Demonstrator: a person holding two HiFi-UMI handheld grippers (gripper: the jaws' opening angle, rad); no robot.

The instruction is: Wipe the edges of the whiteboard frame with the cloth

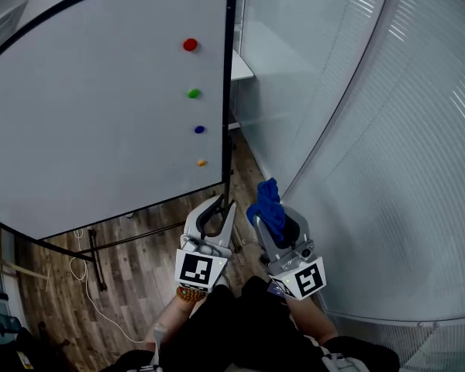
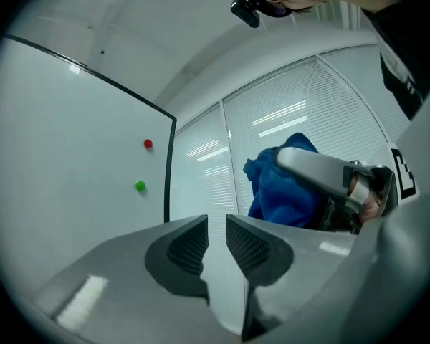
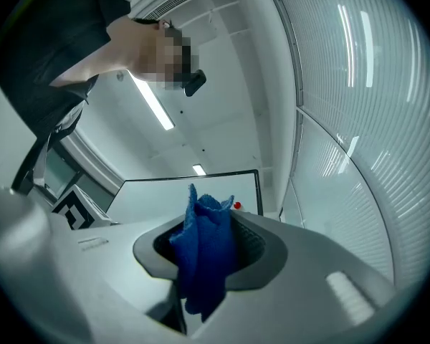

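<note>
Blue cloth [image 1: 269,206] sits bunched in the right claw [image 1: 273,222] near the whiteboard frame [image 1: 229,107] in the head view; the left gripper view shows the left claw [image 2: 216,244] narrowly parted around nothing; the right gripper view shows jaws clamped on the cloth.

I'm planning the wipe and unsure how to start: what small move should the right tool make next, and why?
Probably carry the right tool forward and left until the crumpled blue cloth meets the whiteboard's black frame edge. The cloth is clamped in that tool but hangs clear of the frame.
</note>
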